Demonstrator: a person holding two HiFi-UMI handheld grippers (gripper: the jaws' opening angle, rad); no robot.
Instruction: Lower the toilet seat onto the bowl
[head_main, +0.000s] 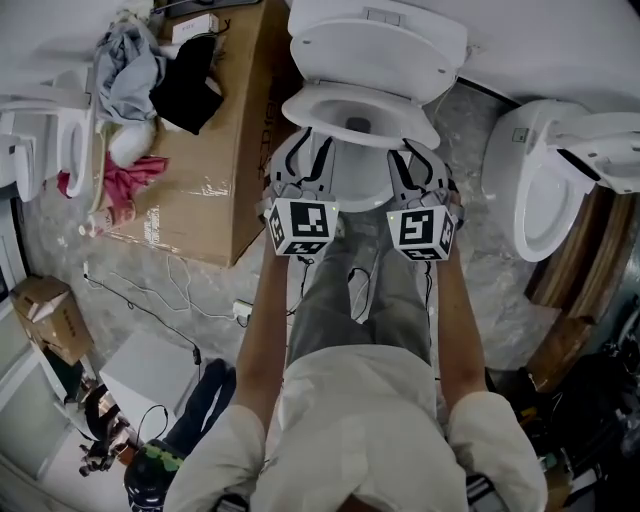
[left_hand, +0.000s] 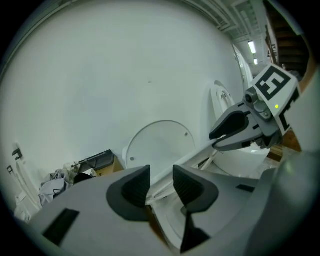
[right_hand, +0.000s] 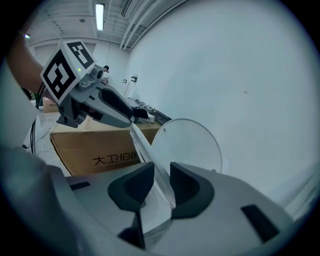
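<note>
The left tool (left_hand: 161, 186) has its jaws partway apart. The front rim of the toilet seat (head_main: 310, 105) runs between the pads with slack showing, so it is cradled rather than clamped. The right tool (right_hand: 162, 182) is set a little narrower. The seat's thin edge stands between its pads and close to one of them, and I judge there is no real squeeze there either.

In the head view both tools sit side by side at the front of the seat, in the upper middle of the frame. Beyond them the seat slants low over the bowl (head_main: 350, 175), and the lid (head_main: 375, 45) stands up behind it near the top edge. I cannot tell whether the seat already rests on the bowl. A cardboard box (head_main: 215, 150) stands just left of the toilet.

The step in hand looks like the last bit of lowering and the let-go. To do it well:
- Hold both tools at the same height so the seat does not twist on its hinge.
- Let the rim ride down on the lower pads until it touches the bowl along its whole front.
- Then draw both tools straight back toward the bottom of the frame without lifting.

With the jaws this loose, the seat could slip out and slam down.
</note>
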